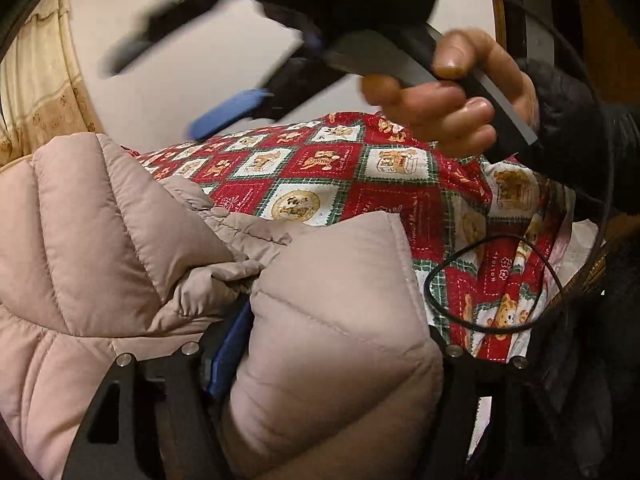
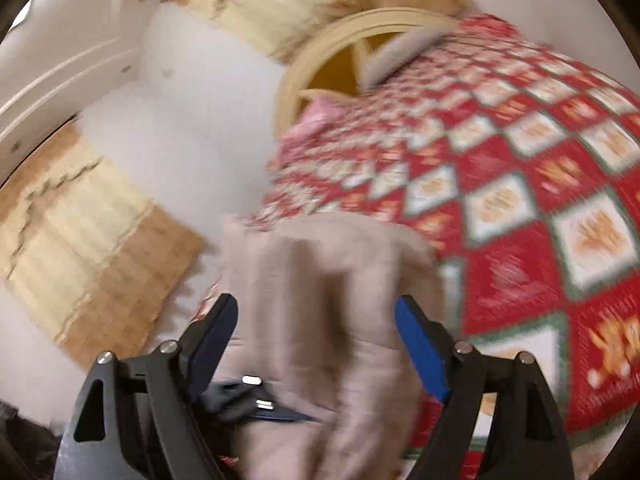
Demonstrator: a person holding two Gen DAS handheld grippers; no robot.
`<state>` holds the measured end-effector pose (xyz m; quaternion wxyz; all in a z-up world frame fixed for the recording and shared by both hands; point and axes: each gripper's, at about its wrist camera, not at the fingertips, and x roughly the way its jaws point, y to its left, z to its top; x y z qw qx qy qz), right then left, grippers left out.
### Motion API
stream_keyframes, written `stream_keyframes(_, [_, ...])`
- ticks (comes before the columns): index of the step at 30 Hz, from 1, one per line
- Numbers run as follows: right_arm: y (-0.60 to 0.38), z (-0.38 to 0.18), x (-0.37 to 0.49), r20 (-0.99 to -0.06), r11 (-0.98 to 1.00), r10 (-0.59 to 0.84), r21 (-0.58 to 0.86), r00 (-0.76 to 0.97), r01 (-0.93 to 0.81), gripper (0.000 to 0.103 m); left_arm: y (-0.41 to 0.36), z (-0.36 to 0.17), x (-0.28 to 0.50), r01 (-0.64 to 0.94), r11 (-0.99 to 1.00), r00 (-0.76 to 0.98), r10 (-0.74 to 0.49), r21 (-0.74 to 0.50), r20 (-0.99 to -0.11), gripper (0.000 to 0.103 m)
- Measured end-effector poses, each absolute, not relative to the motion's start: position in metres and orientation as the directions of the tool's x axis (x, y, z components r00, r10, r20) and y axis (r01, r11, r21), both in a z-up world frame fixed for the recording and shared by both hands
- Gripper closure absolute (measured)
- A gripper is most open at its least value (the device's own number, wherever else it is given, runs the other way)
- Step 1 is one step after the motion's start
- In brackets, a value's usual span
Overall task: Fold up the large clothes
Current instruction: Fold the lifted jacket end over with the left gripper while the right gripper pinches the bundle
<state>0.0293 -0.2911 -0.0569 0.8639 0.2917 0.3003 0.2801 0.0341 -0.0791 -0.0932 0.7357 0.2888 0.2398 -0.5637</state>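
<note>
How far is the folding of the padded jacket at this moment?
Done: the beige quilted jacket lies bunched on the red patterned bedspread, no neat fold visible. In hand: the left gripper has jacket padding between its fingers; the right gripper is open, raised above the bed. Left: likely most of the folding.

Each gripper (image 2: pixel 316 344) has black angular linkage arms with silver round screws and blue finger pads (image 2: pixel 420 354). At two o'clock in the left wrist view, a bare-skinned hand (image 1: pixel 452 92) emerges from a dark quilted sleeve (image 1: pixel 580 132); thin black cable (image 1: pixel 496 284) loops nearby.
</note>
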Motion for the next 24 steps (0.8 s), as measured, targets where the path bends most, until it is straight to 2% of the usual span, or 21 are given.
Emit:
stream_keyframes(3, [-0.245, -0.052, 0.047, -0.452, 0.742, 0.646, 0.561, 0.615, -0.367, 0.013, -0.079, -0.093, 0.032, 0.966, 0.208, 0.257, -0.699, 0.153, -0.667, 0.033])
stream_keyframes(4, [-0.235, -0.058, 0.048, -0.493, 0.760, 0.636, 0.530, 0.593, -0.375, 0.025, -0.081, -0.094, 0.028, 0.963, 0.214, 0.267, -0.700, 0.161, -0.662, 0.033])
stream_keyframes(5, [-0.222, -0.072, 0.050, -0.534, 0.771, 0.632, 0.504, 0.562, -0.388, 0.062, -0.082, -0.095, 0.027, 0.960, 0.220, 0.278, -0.698, 0.172, -0.660, 0.033])
stream_keyframes(6, [-0.206, -0.081, 0.056, -0.575, 0.779, 0.626, 0.479, 0.526, -0.404, 0.066, -0.084, -0.097, 0.024, 0.954, 0.231, 0.300, -0.688, 0.193, -0.660, 0.033])
stream_keyframes(8, [-0.211, -0.082, 0.047, -0.568, 0.785, 0.620, 0.463, 0.542, -0.412, 0.082, -0.078, -0.093, 0.015, 0.948, 0.230, 0.320, -0.678, 0.221, -0.662, 0.033])
stream_keyframes(12, [-0.214, -0.074, 0.021, -0.588, 0.862, 0.506, 0.320, 0.631, -0.394, 0.086, -0.051, -0.069, -0.002, 0.966, 0.179, 0.259, -0.704, 0.188, -0.661, 0.033])
stream_keyframes(15, [-0.218, -0.082, 0.015, -0.615, 0.910, 0.414, 0.256, 0.671, -0.327, 0.086, -0.009, -0.039, -0.009, 0.976, 0.176, 0.215, -0.764, 0.125, -0.608, 0.032])
stream_keyframes(18, [-0.233, -0.098, 0.020, -0.593, 0.919, 0.387, 0.306, 0.706, -0.247, 0.085, 0.035, -0.007, 0.002, 0.974, 0.224, 0.215, -0.830, 0.047, -0.514, 0.032])
stream_keyframes(20, [-0.241, -0.106, 0.016, -0.574, 0.925, 0.360, 0.321, 0.736, -0.202, 0.084, 0.055, 0.012, 0.024, 0.949, 0.315, 0.284, -0.849, 0.006, -0.446, 0.032])
stream_keyframes(22, [-0.244, -0.112, 0.015, -0.559, 0.919, 0.349, 0.360, 0.752, -0.159, 0.083, 0.057, 0.025, 0.057, 0.887, 0.460, 0.405, -0.817, -0.041, -0.410, 0.029])
stream_keyframes(24, [-0.249, -0.121, 0.017, -0.539, 0.888, 0.387, 0.437, 0.748, -0.145, 0.082, 0.046, 0.031, 0.098, 0.796, 0.592, 0.498, -0.757, -0.123, -0.422, 0.028])
